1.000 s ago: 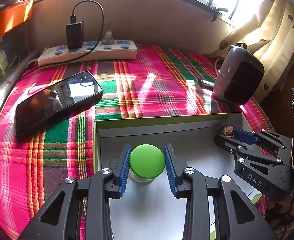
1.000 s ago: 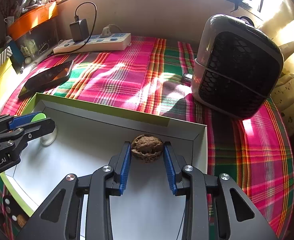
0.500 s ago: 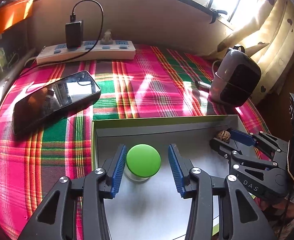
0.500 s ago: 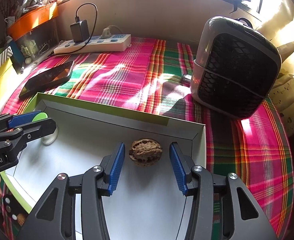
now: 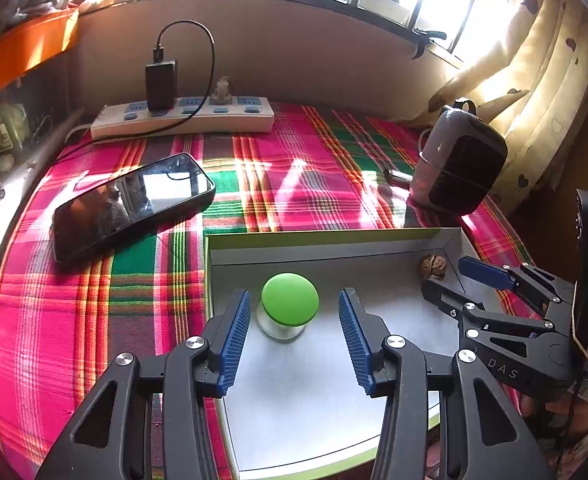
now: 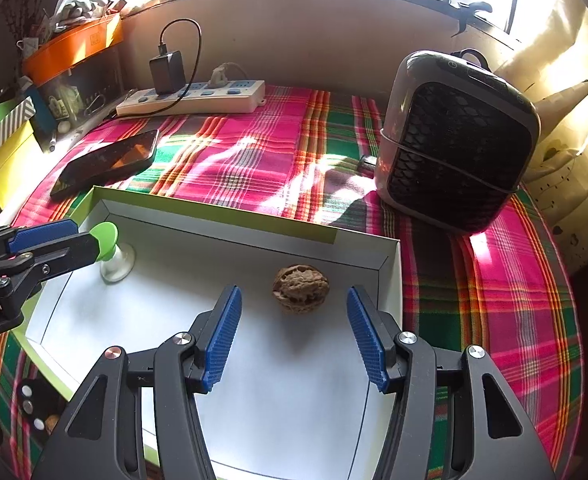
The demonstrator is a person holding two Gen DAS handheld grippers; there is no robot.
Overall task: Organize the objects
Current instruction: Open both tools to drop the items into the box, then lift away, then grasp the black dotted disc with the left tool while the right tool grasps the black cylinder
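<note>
A green-rimmed white box (image 5: 325, 238) (image 6: 222, 210) lies on the plaid cloth. A small jar with a green lid (image 5: 290, 300) (image 6: 108, 242) stands upright in its left part. A walnut (image 6: 300, 289) (image 5: 432, 267) lies in its far right corner. My left gripper (image 5: 295, 334) is open, just behind the jar, not touching it. My right gripper (image 6: 294, 334) is open, just behind the walnut, not touching it. Each gripper shows in the other's view: the right gripper (image 5: 453, 280), the left gripper (image 6: 74, 240).
A black phone (image 5: 132, 202) (image 6: 108, 162) lies left of the box. A white power strip (image 5: 182, 120) (image 6: 192, 100) with a charger runs along the back wall. A grey and black heater (image 6: 453, 140) (image 5: 459, 168) stands at the right. Orange and yellow boxes (image 6: 70, 46) sit at the far left.
Both grippers have opened and drawn back. The left let go of the green-lidded jar and the right let go of the walnut; both objects now rest in the box.
</note>
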